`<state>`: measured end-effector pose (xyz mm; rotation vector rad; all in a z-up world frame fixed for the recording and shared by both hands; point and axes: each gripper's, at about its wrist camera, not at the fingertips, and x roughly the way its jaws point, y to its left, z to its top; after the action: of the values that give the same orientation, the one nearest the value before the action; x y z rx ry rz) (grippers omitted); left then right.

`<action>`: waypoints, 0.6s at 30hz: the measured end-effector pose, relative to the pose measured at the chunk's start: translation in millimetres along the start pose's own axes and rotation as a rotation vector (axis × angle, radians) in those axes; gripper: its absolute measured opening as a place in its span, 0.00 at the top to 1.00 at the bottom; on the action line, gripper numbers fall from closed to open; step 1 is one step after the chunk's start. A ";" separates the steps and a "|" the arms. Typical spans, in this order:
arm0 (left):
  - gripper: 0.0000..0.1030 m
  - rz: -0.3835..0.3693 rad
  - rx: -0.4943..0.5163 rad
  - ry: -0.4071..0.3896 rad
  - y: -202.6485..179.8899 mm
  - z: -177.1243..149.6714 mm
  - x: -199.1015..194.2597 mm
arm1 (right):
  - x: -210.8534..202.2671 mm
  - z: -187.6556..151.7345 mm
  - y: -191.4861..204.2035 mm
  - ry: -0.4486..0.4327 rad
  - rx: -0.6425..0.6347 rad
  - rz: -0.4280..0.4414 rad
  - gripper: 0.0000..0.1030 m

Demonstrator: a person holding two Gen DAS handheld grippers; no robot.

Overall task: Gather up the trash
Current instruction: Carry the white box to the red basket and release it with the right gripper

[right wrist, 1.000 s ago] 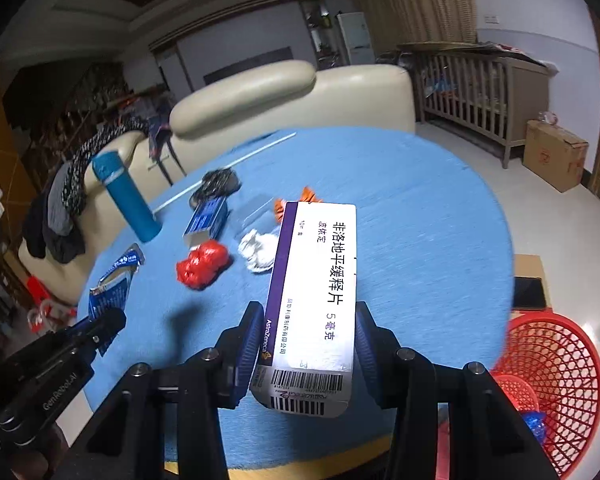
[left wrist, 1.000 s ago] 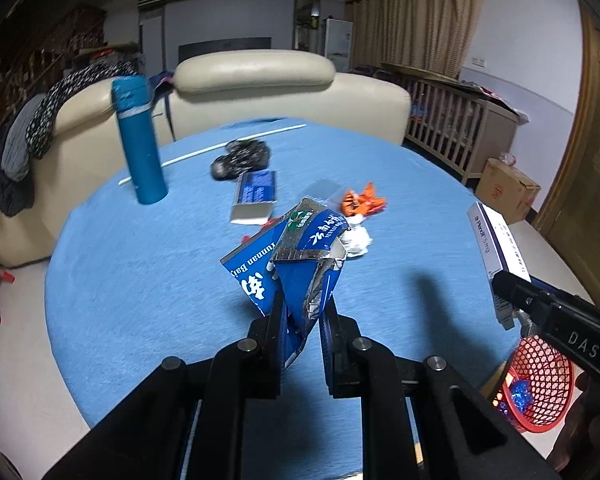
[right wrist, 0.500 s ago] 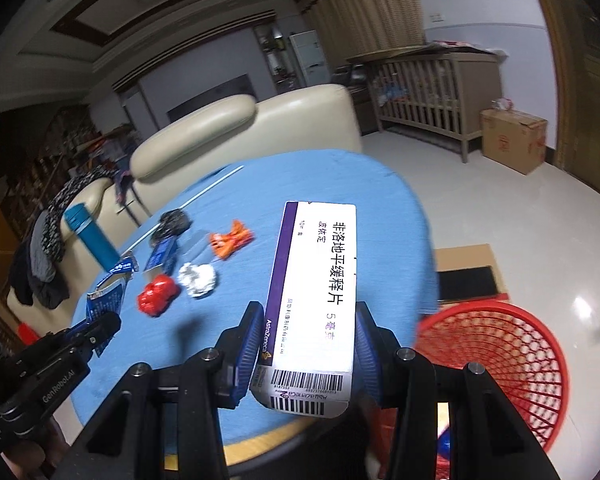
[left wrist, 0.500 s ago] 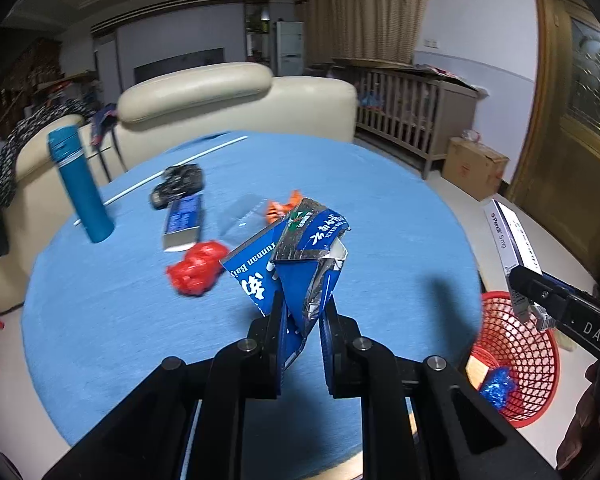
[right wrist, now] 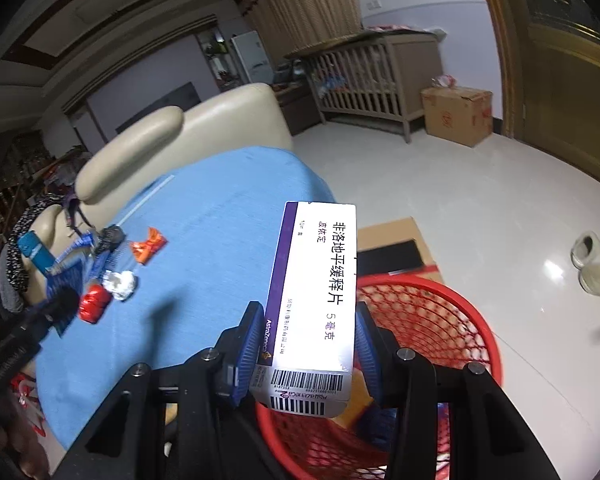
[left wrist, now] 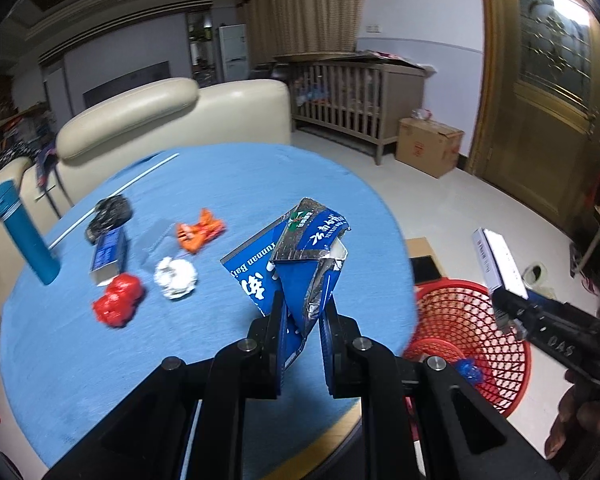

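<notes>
At 6 o'clock in the left wrist view, the left gripper (left wrist: 303, 312) is clamped on a crumpled blue foil-lined packet (left wrist: 296, 256), which stands up between the pads above the near edge of the round blue table (left wrist: 228, 184).

Right wrist view, 6 o'clock: the right gripper (right wrist: 307, 344) is closed on a white-and-purple medicine box (right wrist: 316, 292), barcode end toward the camera, long axis running toward 12. Behind and below the box, from 5 to 3 o'clock, is the red mesh basket (right wrist: 440, 320) on the floor, beside the table edge; a blue scrap lies inside it (left wrist: 469, 368). In the left view the same basket sits at 4 o'clock with the right gripper and box over its far rim.

Remaining on the table, left view, 9 to 10 o'clock:
- red crumpled wrapper (left wrist: 118, 305), nearest
- white crumpled paper ball (left wrist: 176, 278), just beside it
- small blue box (left wrist: 109, 255)
- orange wrapper (left wrist: 199, 231)
- black crumpled bag (left wrist: 109, 212), touching the blue box's far end
- teal bottle (left wrist: 22, 236), upright, far left
- white stick (left wrist: 120, 196), near the far edge

Beyond the table: cream sofa (left wrist: 172, 112) at 11 o'clock, wooden crib (left wrist: 356, 96) at 1, cardboard box (left wrist: 428, 146) on the floor at 2.
</notes>
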<state>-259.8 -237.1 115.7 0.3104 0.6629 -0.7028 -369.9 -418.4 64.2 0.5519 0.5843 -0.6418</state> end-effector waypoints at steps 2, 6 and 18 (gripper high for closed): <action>0.85 -0.014 0.015 0.005 -8.9 1.4 2.6 | 2.9 -4.4 -12.3 0.012 0.015 -0.019 0.54; 0.85 -0.040 0.051 0.015 -30.2 3.8 8.6 | 13.2 -13.1 -37.4 0.050 0.047 -0.051 0.54; 0.85 -0.099 0.139 0.046 -87.2 8.8 23.9 | 31.5 -34.0 -78.4 0.143 0.095 -0.088 0.54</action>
<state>-301.7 -316.7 102.6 0.4247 0.6781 -0.8400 -413.8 -461.8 -2.8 0.6677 0.7178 -0.7201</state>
